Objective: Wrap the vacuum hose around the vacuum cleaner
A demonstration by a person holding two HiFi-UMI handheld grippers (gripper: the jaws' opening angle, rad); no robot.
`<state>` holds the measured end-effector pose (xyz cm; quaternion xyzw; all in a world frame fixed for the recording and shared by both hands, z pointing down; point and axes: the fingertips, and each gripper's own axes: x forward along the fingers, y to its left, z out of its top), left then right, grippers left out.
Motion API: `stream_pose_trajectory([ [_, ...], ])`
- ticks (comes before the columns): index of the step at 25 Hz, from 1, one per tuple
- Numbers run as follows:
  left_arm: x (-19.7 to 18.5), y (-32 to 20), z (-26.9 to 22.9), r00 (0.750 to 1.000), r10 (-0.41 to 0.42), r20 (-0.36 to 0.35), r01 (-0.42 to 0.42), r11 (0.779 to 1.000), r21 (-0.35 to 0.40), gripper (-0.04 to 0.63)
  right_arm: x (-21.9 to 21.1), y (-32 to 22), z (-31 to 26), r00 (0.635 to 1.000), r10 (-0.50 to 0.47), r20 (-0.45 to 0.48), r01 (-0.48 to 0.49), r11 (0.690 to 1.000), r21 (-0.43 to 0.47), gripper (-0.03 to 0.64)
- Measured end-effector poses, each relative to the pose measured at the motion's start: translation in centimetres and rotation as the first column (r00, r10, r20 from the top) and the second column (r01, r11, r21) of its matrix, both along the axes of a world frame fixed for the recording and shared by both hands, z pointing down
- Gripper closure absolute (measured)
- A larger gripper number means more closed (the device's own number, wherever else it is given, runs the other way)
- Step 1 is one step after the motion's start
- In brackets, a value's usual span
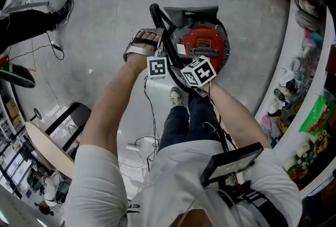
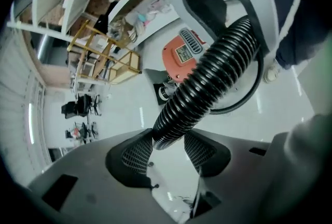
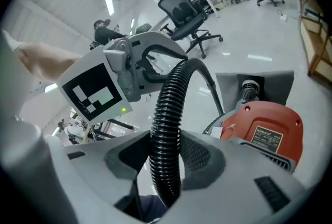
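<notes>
Nearest, the left gripper (image 2: 167,148) and right gripper (image 3: 166,158) are sitting just beside each other, each w/ jaws part-way in and pressing on the black ribbed plastic vacuum hose (image 3: 166,124). The hose's long axis is running fwd from both, arching toward the round red vacuum cleaner (image 1: 205,44), which is standing on the floor just beyond. The vacuum cleaner is lying nearer the right gripper, so that side is prob. leading the wrap.

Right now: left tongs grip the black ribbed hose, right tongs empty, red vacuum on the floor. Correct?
No, the right tongs are not empty: the right gripper view shows them clamped on the same black ribbed hose. The rest holds: left tongs grip the hose, red vacuum on the floor.
</notes>
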<state>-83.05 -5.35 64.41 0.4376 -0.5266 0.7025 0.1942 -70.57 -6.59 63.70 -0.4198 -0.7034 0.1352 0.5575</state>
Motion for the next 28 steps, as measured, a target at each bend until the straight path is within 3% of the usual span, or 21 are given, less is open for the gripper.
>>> stream_pose_trajectory([
  [4,0.3,1.2,1.4,0.964,-0.236,-0.124,0.243,0.969,0.049,0.417,-0.2,-0.7,0.1,0.999,0.014,-0.029,-0.015,0.999,-0.035,0.44],
  [6,0.6,1.7,1.9,0.919,-0.336,-0.206,0.359,0.929,0.088,0.417,-0.6,-1.3,0.3,0.998,0.041,-0.044,-0.043,0.998,-0.045,0.441],
  [7,1.0,1.9,2.1,0.879,-0.391,-0.272,0.431,0.896,0.106,0.417,-0.8,-1.7,0.5,0.997,0.058,-0.053,-0.061,0.997,-0.046,0.442],
  [8,1.5,2.2,2.4,0.821,-0.446,-0.356,0.513,0.85,0.12,0.419,-1.0,-2.2,0.7,0.995,0.076,-0.063,-0.079,0.996,-0.047,0.442],
  [9,2.2,2.5,2.7,0.743,-0.495,-0.452,0.602,0.788,0.127,0.417,-1.2,-2.5,0.8,0.993,0.093,-0.071,-0.096,0.994,-0.05,0.442],
  [11,3.6,2.9,3.0,0.556,-0.548,-0.625,0.759,0.641,0.112,0.419,-1.7,-3.0,1.0,0.989,0.122,-0.082,-0.127,0.99,-0.058,0.442],
  [12,4.1,3.0,3.1,0.478,-0.555,-0.681,0.81,0.578,0.097,0.417,-2.0,-3.2,1.0,0.987,0.134,-0.087,-0.139,0.988,-0.063,0.442],
  [13,4.6,3.1,3.1,0.425,-0.555,-0.715,0.842,0.533,0.086,0.419,-2.3,-3.5,1.0,0.985,0.147,-0.091,-0.153,0.986,-0.069,0.442],
  [14,5.0,3.0,3.2,0.394,-0.549,-0.737,0.858,0.508,0.08,0.417,-2.7,-3.9,1.1,0.982,0.162,-0.096,-0.169,0.983,-0.074,0.442],
  [16,5.7,2.4,3.2,0.367,-0.528,-0.766,0.865,0.496,0.074,0.417,-3.5,-4.9,1.2,0.974,0.199,-0.111,-0.208,0.975,-0.081,0.442],
  [21,7.5,0.5,3.9,0.346,-0.49,-0.8,0.863,0.501,0.066,0.419,-5.5,-7.6,1.4,0.946,0.295,-0.133,-0.306,0.949,-0.074,0.443],
  [28,8.1,-3.4,3.3,0.283,-0.392,-0.875,0.886,0.456,0.082,0.419,-6.3,-8.5,2.8,0.865,0.453,-0.215,-0.478,0.875,-0.077,0.443],
])
